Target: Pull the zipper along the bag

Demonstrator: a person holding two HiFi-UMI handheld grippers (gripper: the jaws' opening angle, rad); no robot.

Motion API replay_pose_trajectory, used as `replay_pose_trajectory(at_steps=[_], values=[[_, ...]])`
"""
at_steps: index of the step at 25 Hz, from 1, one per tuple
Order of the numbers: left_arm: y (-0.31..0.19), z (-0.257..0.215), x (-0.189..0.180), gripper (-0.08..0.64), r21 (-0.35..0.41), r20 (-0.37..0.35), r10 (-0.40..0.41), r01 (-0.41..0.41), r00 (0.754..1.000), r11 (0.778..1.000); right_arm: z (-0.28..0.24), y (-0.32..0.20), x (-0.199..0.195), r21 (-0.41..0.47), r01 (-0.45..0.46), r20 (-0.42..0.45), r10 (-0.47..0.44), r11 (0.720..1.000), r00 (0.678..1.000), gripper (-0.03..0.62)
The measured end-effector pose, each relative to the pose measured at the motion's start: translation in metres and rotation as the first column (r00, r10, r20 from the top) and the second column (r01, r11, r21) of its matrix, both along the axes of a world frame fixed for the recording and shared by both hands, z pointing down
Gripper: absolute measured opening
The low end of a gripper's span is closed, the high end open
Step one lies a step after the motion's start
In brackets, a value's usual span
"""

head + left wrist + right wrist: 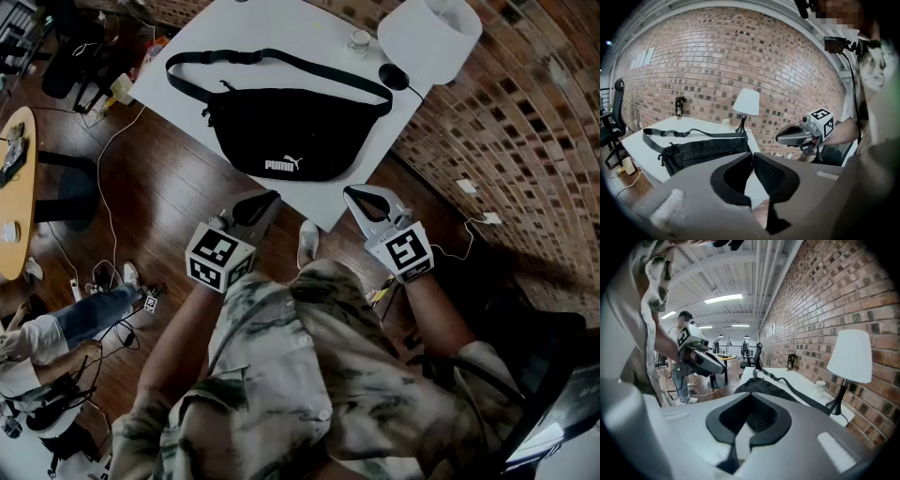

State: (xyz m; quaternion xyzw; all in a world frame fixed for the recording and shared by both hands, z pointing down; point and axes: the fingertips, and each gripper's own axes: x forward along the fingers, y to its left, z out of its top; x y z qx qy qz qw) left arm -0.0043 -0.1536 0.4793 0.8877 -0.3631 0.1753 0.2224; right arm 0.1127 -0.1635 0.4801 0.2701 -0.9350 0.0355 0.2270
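A black waist bag (281,131) with a white logo lies on the white table (309,28), its strap (281,61) looped behind it. Small zipper pulls (208,112) hang at its left end. Both grippers hover over the floor, short of the table's near corner and apart from the bag. The left gripper (272,197) is shut with nothing in it, its jaw tips meeting in its own view (752,154). My right gripper (349,192) is likewise shut and empty (751,394). The bag (703,152) (764,386) lies beyond the jaws in both gripper views.
A white lamp (431,33) and a small jar (358,41) stand at the table's far right by the brick wall. A round yellow table (19,187), floor cables (103,178) and a seated person (56,328) are at the left.
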Motion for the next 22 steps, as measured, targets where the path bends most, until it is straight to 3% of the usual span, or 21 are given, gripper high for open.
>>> replay_pose_trajectory(at_steps=[5, 10, 16, 20, 22], values=[[-0.060, 0.044, 0.040, 0.058, 0.001, 0.151, 0.066, -0.067, 0.986, 0.998, 0.043, -0.065, 0.011, -0.076, -0.001, -0.031, -0.002, 0.997, 1.000, 0.005], [-0.102, 0.093, 0.052, 0.084, -0.025, 0.302, 0.087, -0.084, 0.949, 0.996, 0.083, -0.112, 0.007, -0.136, 0.009, -0.056, -0.016, 0.991, 0.998, 0.005], [-0.129, 0.145, 0.065, 0.113, -0.052, 0.465, 0.156, -0.149, 0.871, 0.988, 0.125, -0.148, -0.004, -0.204, -0.019, -0.090, 0.001, 0.979, 0.996, 0.005], [-0.133, 0.163, 0.076, 0.114, -0.048, 0.553, 0.196, -0.204, 0.810, 0.978, 0.147, -0.156, -0.008, -0.247, -0.042, -0.115, 0.013, 0.968, 0.993, 0.005], [-0.135, 0.168, 0.078, 0.113, -0.052, 0.580, 0.198, -0.206, 0.790, 0.977, 0.157, -0.155, -0.007, -0.278, -0.052, -0.135, 0.015, 0.959, 0.991, 0.005]])
